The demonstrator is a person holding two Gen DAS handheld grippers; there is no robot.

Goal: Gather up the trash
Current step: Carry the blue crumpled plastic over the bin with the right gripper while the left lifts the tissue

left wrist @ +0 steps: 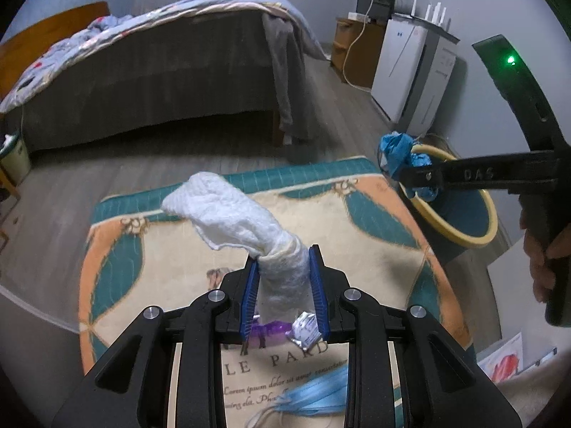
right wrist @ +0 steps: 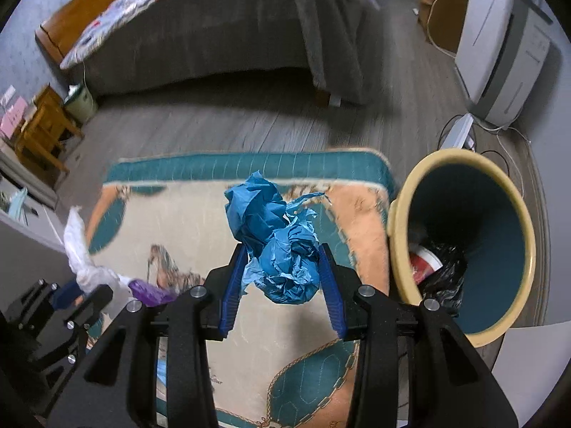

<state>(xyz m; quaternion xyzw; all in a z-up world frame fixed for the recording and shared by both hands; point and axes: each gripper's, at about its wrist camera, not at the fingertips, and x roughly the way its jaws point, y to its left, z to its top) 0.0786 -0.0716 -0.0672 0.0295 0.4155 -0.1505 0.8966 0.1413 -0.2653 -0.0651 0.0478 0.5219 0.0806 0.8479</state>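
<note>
Left gripper angled downward, blue fingers pinched on a white wad. Right gripper pitched steeper, fingers clamped on a blue wad. A hand gripped the right gripper's handle.

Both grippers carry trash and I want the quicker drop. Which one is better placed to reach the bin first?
Right. The right gripper holds blue paper beside the bin; the left gripper's white tissue sits farther over the rug.

Black gripper frames, blue ribbed fingers, silver screws.
</note>
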